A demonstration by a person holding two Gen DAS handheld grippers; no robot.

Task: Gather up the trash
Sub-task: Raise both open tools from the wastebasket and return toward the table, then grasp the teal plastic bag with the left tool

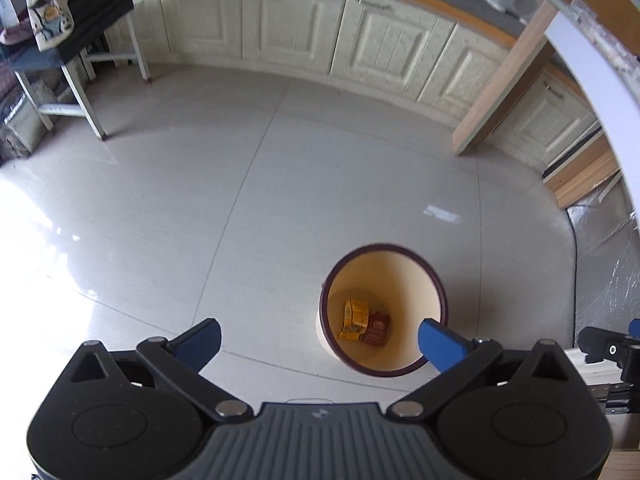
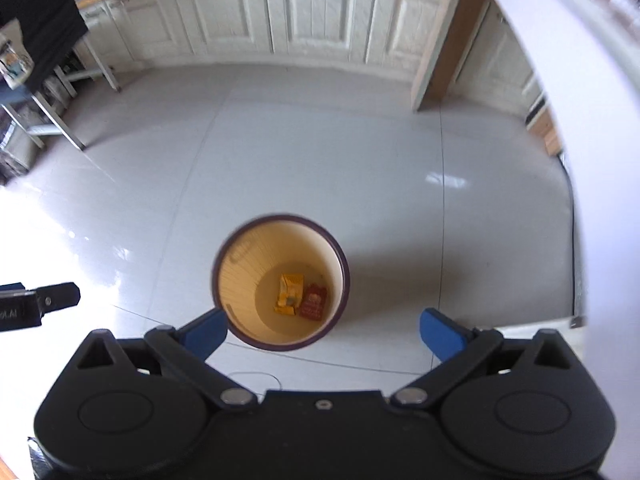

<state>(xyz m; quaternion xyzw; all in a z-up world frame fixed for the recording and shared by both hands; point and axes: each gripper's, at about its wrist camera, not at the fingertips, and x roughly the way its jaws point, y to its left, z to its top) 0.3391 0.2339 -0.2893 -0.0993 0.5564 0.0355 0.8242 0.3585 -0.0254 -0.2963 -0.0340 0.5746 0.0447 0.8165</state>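
Observation:
A cream trash bin with a dark rim (image 1: 436, 280) (image 2: 340, 256) stands on the tiled floor below both grippers. Inside it lie a yellow carton (image 1: 354, 318) (image 2: 289, 288) and a dark red packet (image 1: 377, 329) (image 2: 314, 301) side by side. My left gripper (image 1: 318, 342) is open and empty, held high above the floor with the bin under its right finger. My right gripper (image 2: 324, 330) is open and empty, with the bin just beyond its fingers, left of centre. The right gripper's body (image 1: 608, 348) shows at the left wrist view's right edge.
Cream kitchen cabinets (image 1: 288, 28) (image 2: 312, 12) line the far wall. A metal-legged table (image 1: 80, 92) (image 2: 60, 124) with a dark cloth stands at the far left. A wooden panel (image 1: 504, 80) (image 2: 440, 40) and a white curved edge (image 1: 592, 80) (image 2: 560, 120) stand on the right.

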